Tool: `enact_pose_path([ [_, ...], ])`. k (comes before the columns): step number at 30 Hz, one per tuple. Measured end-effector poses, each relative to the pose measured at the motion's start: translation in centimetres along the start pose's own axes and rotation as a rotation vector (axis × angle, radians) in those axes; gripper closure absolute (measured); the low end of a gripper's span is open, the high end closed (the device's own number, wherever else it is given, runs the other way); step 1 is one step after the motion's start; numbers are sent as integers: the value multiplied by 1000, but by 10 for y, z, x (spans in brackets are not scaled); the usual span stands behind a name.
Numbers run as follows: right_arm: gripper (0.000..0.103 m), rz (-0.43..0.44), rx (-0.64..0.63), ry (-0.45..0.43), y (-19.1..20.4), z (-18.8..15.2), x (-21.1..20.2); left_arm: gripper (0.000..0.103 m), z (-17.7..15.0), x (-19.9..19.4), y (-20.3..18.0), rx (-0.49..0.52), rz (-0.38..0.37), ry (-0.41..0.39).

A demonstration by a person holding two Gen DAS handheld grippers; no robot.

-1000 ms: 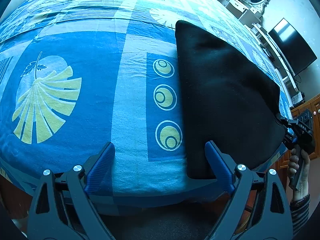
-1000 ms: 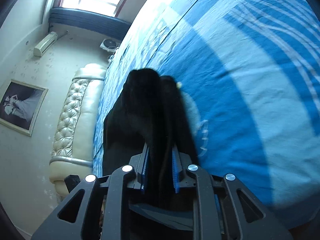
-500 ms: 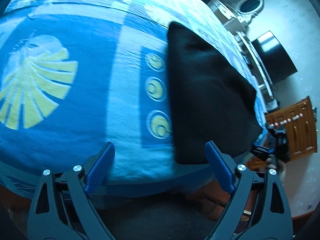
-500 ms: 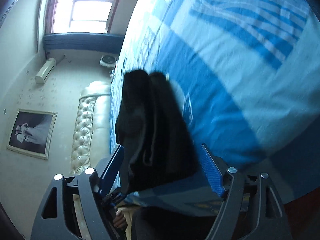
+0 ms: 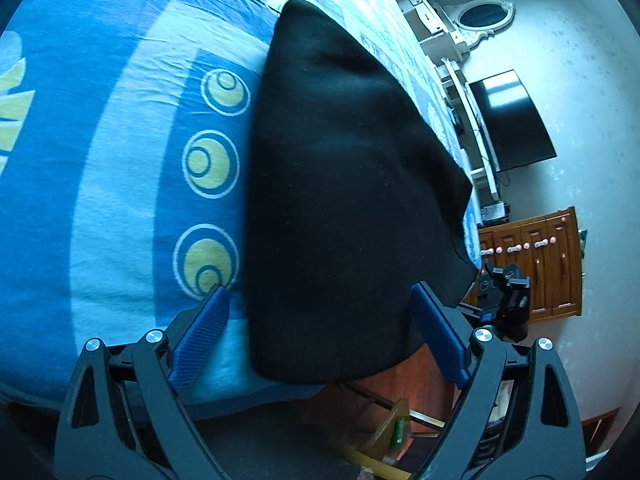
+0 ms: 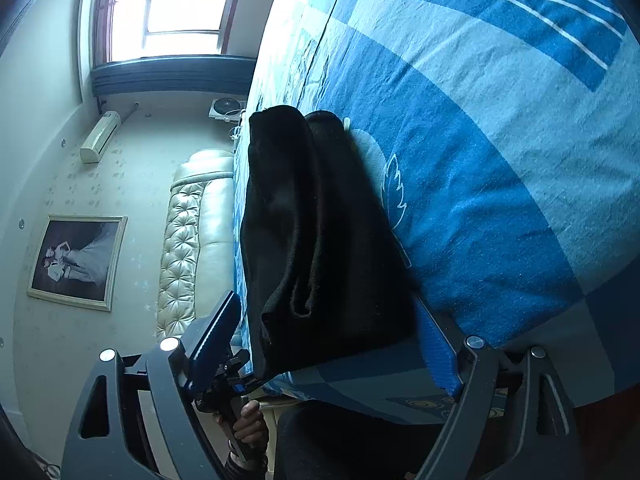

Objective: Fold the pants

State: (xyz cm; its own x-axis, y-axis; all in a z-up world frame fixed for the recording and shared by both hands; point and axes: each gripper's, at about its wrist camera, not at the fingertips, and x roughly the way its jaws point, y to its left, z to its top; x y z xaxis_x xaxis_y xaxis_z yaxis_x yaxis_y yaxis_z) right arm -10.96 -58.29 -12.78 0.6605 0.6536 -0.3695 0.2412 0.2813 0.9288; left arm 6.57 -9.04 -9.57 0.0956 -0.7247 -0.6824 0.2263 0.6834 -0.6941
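The black pants [image 5: 340, 184] lie folded in a long stack on the blue patterned bed sheet [image 5: 120, 168], near the bed's edge. In the right wrist view the pants [image 6: 316, 240] show layered folds at the near end. My left gripper [image 5: 320, 328] is open and empty, its blue pads either side of the pants' near end, just short of it. My right gripper [image 6: 332, 344] is open and empty, its jaws wide around the pants' other end without gripping. The right gripper also shows in the left wrist view [image 5: 500, 292] at the bed's edge.
A wooden cabinet [image 5: 536, 264], a TV [image 5: 512, 120] and white shelving stand past the bed. A wooden stool [image 5: 396, 432] sits below the bed's edge. A tufted headboard [image 6: 192, 240], a framed picture [image 6: 76, 260] and a window [image 6: 180, 4] lie beyond the pants.
My right gripper opened and let go of the pants' end, which now rests on the bed. My left gripper swung right, so the pants now sit between its open jaws.
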Motion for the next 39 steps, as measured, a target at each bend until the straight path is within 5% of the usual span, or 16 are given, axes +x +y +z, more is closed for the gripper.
enact_pose_path([
  [7,16,-41,-47,31,12,5,2,29,3,9,-6,24,32,16],
  [22,13,-120,-60,57,21,3,16,32,3,14,-11,38,82,19],
  [30,12,-236,-174,92,35,-4,29,32,4,16,-12,47,88,21],
  [33,25,-283,-199,91,34,-7,28,35,4,16,-13,51,93,22],
  [35,46,-301,-212,97,32,-8,26,41,3,15,-14,63,106,19],
  [39,55,-263,-201,83,27,-13,26,53,2,12,-22,101,144,-5],
])
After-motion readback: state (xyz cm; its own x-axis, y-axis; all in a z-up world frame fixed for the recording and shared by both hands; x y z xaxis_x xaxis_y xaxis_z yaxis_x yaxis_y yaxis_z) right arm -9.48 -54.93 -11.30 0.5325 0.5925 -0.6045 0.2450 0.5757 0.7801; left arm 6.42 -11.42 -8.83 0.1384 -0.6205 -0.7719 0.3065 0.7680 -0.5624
